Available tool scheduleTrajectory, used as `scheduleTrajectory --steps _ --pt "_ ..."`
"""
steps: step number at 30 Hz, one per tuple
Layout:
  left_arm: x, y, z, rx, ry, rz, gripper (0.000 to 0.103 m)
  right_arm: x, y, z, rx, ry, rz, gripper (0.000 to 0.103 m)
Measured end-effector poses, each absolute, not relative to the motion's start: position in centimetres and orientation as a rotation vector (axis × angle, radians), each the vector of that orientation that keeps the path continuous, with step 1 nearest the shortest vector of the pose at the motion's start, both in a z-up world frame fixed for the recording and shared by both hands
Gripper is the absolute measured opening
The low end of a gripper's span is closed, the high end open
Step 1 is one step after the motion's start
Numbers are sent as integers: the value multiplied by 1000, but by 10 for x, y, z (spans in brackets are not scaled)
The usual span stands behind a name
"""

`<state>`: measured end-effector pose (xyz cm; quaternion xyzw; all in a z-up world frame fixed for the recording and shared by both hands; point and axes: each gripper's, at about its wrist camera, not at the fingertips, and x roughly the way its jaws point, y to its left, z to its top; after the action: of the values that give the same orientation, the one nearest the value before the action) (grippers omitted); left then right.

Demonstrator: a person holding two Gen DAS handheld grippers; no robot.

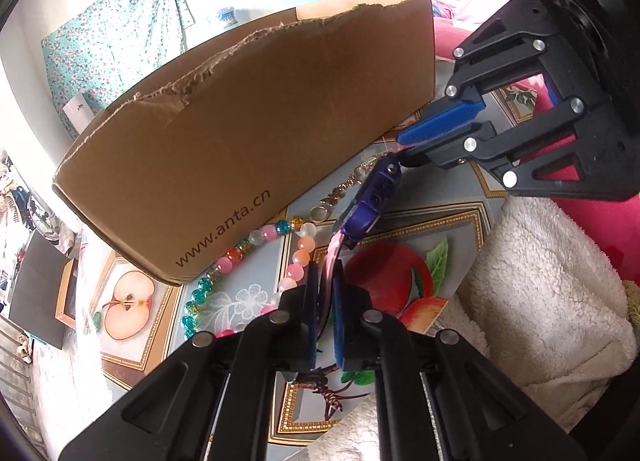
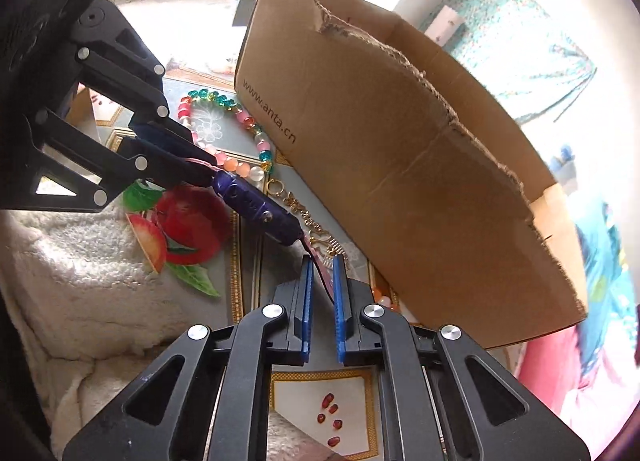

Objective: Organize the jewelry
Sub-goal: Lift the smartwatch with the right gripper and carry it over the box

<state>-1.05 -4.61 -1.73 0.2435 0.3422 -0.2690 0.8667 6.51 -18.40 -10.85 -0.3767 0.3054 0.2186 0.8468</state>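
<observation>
A small watch with a purple body (image 1: 372, 197) and a thin pink strap hangs stretched between my two grippers, just above the table. My left gripper (image 1: 326, 273) is shut on one end of the strap. My right gripper (image 1: 400, 145) comes in from the upper right and is shut on the other end. In the right wrist view the watch (image 2: 256, 205) runs from my left gripper (image 2: 210, 171) down to my right gripper (image 2: 323, 261), with the pink strap between the blue pads (image 2: 307, 293). A colourful bead necklace (image 1: 296, 261) and a gold chain (image 1: 344, 189) lie under the watch.
A torn, open cardboard box (image 1: 248, 133) stands just behind the jewelry, and the beads (image 2: 224, 101) run along its base. A white fluffy cloth (image 1: 540, 301) lies beside the watch. The table (image 1: 128, 305) has a fruit-print cover. Pink bedding shows behind the box.
</observation>
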Motion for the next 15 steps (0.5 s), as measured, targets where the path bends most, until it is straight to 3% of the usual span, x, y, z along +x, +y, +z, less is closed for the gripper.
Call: scheduleTrajectory --steps 15 --pt "-40 -29 58 473 476 -480 3 43 -190 -44 -794 299 252 3"
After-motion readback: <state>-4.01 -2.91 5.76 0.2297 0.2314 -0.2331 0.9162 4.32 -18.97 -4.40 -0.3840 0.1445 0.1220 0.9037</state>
